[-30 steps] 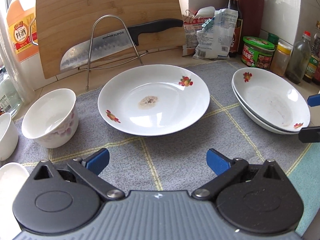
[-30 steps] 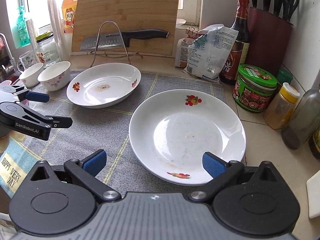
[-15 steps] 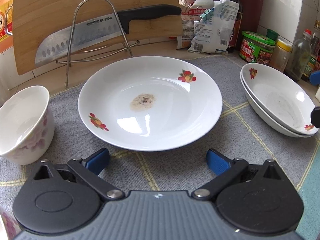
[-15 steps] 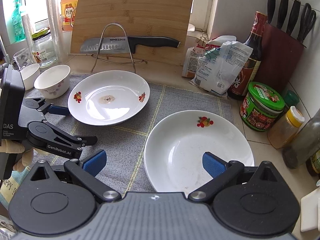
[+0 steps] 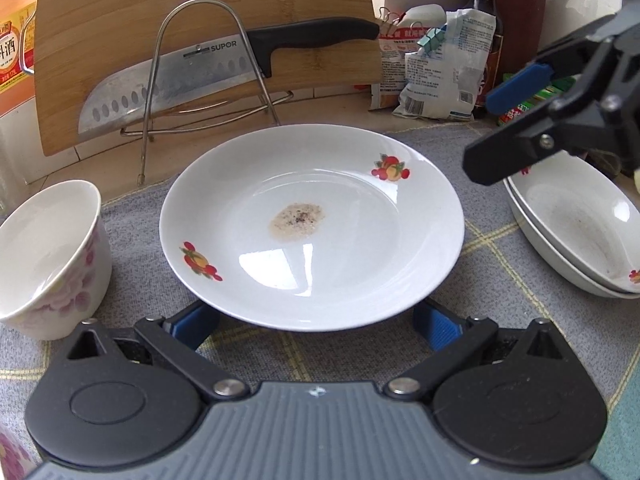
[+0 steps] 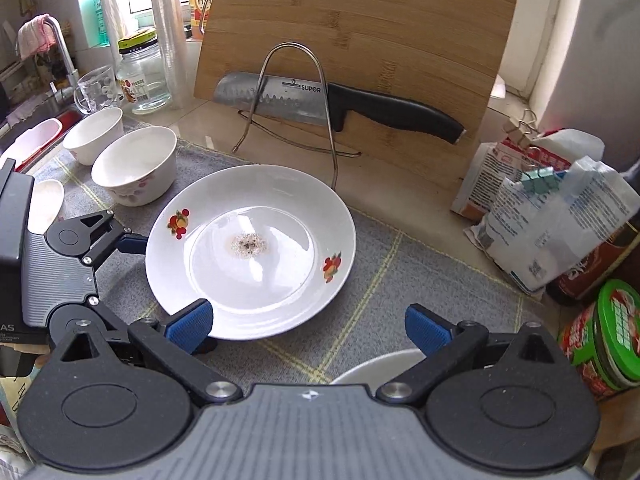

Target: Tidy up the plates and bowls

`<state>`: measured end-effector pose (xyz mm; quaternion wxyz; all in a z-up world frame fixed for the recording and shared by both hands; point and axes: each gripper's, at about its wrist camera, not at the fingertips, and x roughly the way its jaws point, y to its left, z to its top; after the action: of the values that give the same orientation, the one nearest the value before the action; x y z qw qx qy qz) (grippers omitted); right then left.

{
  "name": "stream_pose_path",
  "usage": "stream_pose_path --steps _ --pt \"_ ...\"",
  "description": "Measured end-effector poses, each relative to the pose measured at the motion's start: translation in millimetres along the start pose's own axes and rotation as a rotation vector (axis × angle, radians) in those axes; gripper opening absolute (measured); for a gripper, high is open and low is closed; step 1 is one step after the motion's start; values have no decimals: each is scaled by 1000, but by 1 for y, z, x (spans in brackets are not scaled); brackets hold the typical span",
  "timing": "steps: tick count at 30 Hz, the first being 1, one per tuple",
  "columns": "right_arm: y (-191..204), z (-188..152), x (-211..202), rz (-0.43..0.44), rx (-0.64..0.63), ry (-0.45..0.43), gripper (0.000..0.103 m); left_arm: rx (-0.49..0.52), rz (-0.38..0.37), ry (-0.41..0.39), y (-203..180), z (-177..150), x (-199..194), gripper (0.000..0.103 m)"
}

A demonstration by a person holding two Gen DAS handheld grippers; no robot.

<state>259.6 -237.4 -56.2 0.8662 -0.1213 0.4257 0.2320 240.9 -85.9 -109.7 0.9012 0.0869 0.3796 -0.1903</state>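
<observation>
Blue rubber pads tip both of my tongs, and both pairs stand wide apart with nothing clamped. My left gripper [image 5: 316, 326] sits low at the near rim of the fruit-patterned plate [image 5: 312, 228], its two pads reaching just under that rim on either side; whether they touch it I cannot tell. The plate lies flat on the grey checked cloth [image 5: 500, 320] in the middle of the counter, a brownish speckled stain at its centre. My right gripper [image 6: 308, 326] hovers above the cloth beside the same plate, its left pad over the plate's edge, its right pad over bare cloth. Toward the counter's right end, two more white plates [image 5: 576, 232] sit stacked, the top one smeared. Toward the left end stands a floral bowl [image 6: 136, 164] just beside the stained plate, with a second white bowl [image 6: 94, 134] behind it, near the sink edge. Along the back edge a bamboo cutting board [image 6: 360, 52] leans upright, a SUPOR knife [image 6: 332, 106] resting across a wire rack [image 6: 292, 100] before it.
</observation>
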Motion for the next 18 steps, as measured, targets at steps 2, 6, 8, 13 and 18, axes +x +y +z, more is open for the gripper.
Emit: stream_pose_path --steps 2,6,8,13,18 --pt "-4 12 16 35 -33 16 103 -4 3 -3 1 1 0 103" --pt "-19 32 45 99 -48 82 103 -1 -1 -15 2 0 0 103" --pt "-25 41 55 113 -57 108 103 1 -2 -22 3 -1 0 103" --pt "-33 54 84 160 -60 162 103 7 -7 -31 3 -2 -2 103" --pt "-29 57 110 202 -77 212 103 9 -9 -29 2 -2 -4 103"
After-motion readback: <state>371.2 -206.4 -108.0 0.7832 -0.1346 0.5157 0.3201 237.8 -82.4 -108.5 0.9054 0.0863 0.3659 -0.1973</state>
